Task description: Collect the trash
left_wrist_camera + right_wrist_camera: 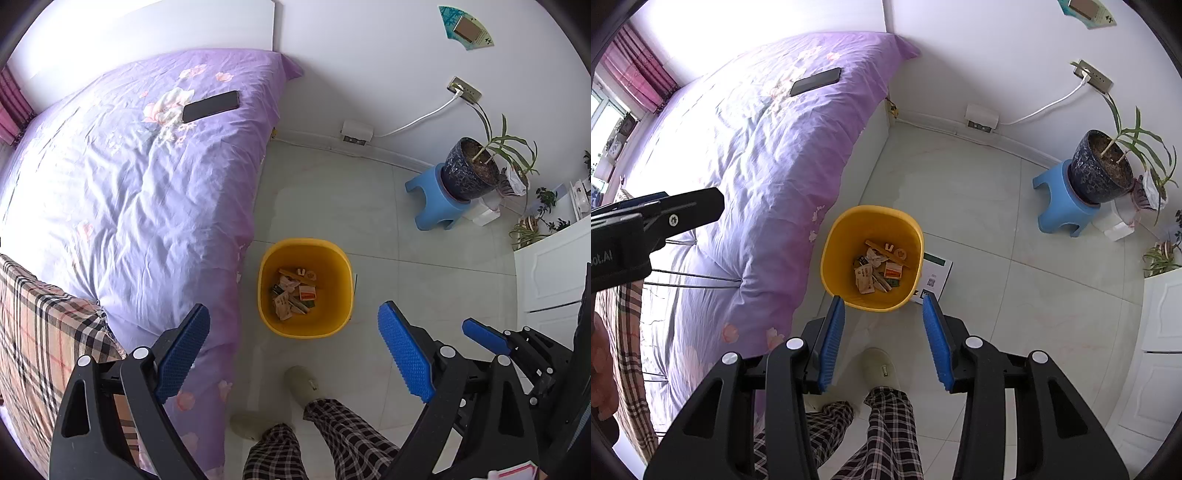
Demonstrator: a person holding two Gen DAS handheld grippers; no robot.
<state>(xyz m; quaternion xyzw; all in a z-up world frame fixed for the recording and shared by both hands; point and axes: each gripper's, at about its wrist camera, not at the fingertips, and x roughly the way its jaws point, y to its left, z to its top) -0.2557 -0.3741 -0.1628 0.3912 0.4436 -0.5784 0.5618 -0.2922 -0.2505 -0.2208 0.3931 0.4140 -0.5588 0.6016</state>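
Left wrist view: left gripper point(291, 349) wide open, empty, above yellow bin point(271, 284) holding paper scraps point(293, 293) beside bed point(129, 177).

Right wrist view: right gripper point(883, 339) open, empty. Flat box point(936, 275) lies behind the bin; likely next pickup, needing an edge grasp.

Both the left tool point(293, 349) and right tool point(882, 341) are held spread apart, empty.

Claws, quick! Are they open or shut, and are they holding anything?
Left claw: open, holding nothing.
Right claw: open, holding nothing.
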